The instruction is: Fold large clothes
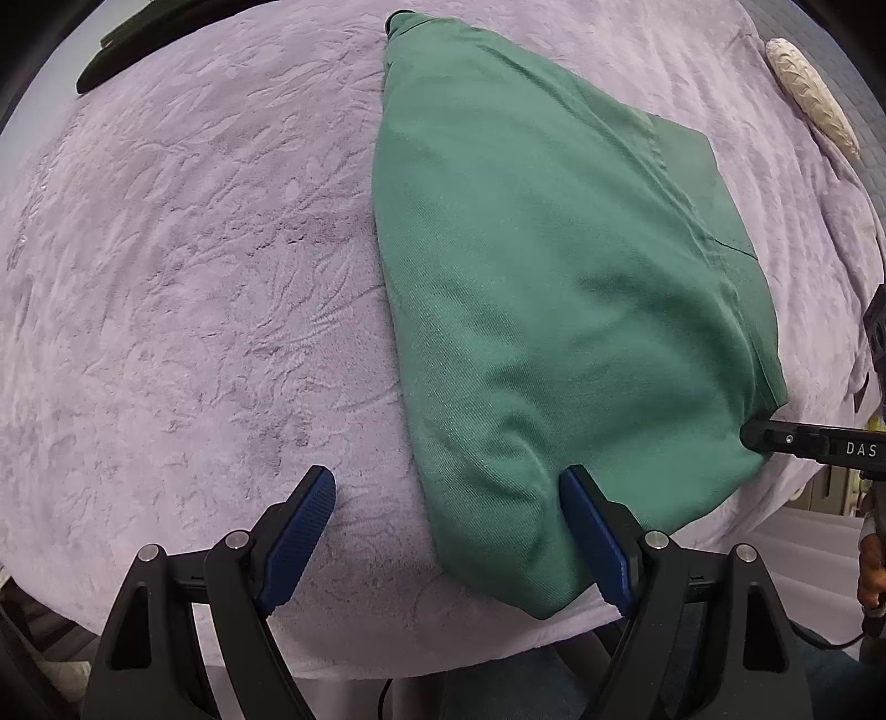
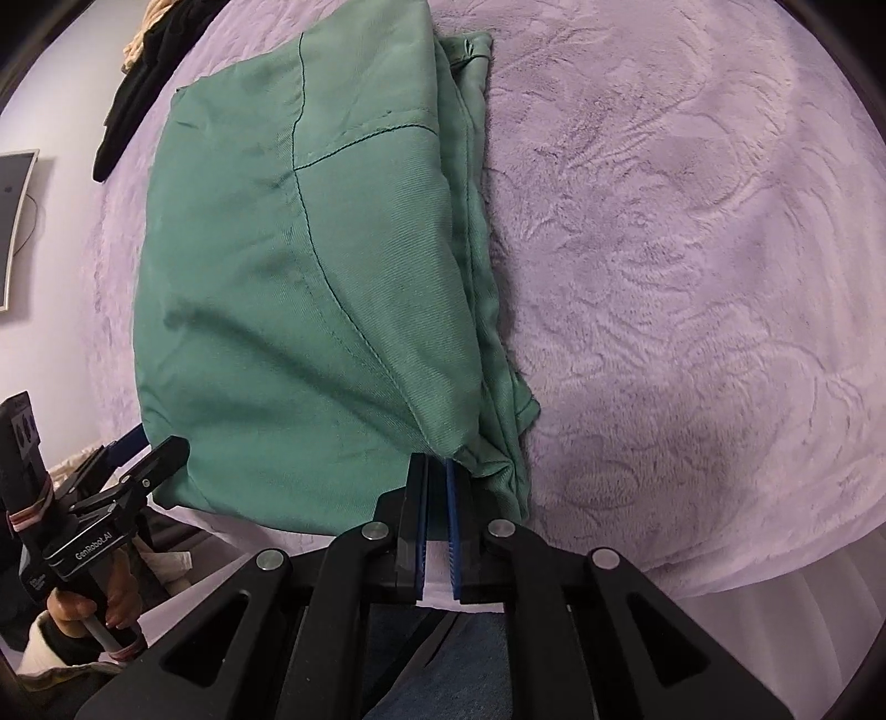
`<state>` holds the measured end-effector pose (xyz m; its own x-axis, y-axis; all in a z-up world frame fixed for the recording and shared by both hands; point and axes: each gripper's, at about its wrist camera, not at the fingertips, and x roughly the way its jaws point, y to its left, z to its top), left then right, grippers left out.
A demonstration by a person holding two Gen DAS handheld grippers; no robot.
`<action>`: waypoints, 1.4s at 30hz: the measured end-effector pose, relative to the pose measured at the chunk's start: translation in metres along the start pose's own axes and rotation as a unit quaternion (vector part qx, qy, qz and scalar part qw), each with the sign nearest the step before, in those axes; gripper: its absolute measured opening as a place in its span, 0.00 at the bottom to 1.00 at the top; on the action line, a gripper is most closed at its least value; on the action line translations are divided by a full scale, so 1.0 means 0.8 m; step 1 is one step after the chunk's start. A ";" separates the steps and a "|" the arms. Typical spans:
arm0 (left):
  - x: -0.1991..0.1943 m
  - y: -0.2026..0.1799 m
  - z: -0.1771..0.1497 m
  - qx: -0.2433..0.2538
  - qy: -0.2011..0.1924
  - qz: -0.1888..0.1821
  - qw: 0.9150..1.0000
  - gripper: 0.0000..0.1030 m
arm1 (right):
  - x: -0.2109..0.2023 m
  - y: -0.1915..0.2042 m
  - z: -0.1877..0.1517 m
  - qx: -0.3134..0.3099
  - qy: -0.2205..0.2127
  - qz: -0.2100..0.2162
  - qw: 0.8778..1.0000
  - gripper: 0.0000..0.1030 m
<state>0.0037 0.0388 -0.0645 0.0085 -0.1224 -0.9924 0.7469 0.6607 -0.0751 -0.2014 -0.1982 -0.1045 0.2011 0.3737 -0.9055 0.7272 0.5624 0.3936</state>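
A green garment (image 1: 554,277) lies folded into a thick pad on the lavender blanket (image 1: 194,277); it also fills the left half of the right wrist view (image 2: 310,304). My left gripper (image 1: 448,476) points down and stands open across the garment's near left corner, one finger on the blanket, the other on the cloth. My right gripper (image 2: 436,462) is shut on the garment's near right corner, and the cloth puckers beside its tips. Each gripper also shows in the other's view: the right gripper (image 1: 747,435) at the garment's edge, and the left gripper (image 2: 149,443) at the near left.
Dark clothes (image 1: 127,50) lie at the bed's far left, also seen as dark clothes (image 2: 144,72). A cream knitted item (image 1: 808,94) rests at the far right. The bed's near edge runs just below the grippers. A hand (image 2: 83,603) holds the left gripper's handle.
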 end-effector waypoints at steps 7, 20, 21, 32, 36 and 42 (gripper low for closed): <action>0.001 0.008 0.002 -0.019 0.006 0.015 1.000 1.00 | 0.010 0.010 -0.005 -0.003 -0.002 -0.008 1.000 0.06; 0.008 -0.002 0.008 -0.017 0.007 0.043 0.999 1.00 | 0.014 0.026 -0.012 -0.009 -0.003 -0.020 1.000 0.06; 0.008 -0.004 0.009 -0.018 0.006 0.042 0.999 1.00 | 0.014 0.027 -0.012 -0.009 -0.002 -0.020 1.000 0.06; 0.017 0.005 0.013 -0.042 0.021 0.027 0.999 1.00 | -0.007 0.040 -0.010 -0.006 -0.001 -0.012 1.000 0.38; 0.018 0.013 0.013 -0.049 0.027 0.025 0.998 1.00 | -0.023 0.060 -0.010 -0.023 -0.009 -0.009 1.000 0.55; -0.010 0.012 0.028 -0.046 0.009 0.039 0.998 1.00 | -0.057 0.076 0.002 -0.023 -0.034 -0.020 0.999 0.69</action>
<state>0.0260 0.0296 -0.0548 0.0516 -0.0562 -0.9971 0.6806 0.7327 -0.0061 -0.1655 -0.1822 -0.0392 0.2176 0.3005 -0.9286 0.7045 0.6102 0.3625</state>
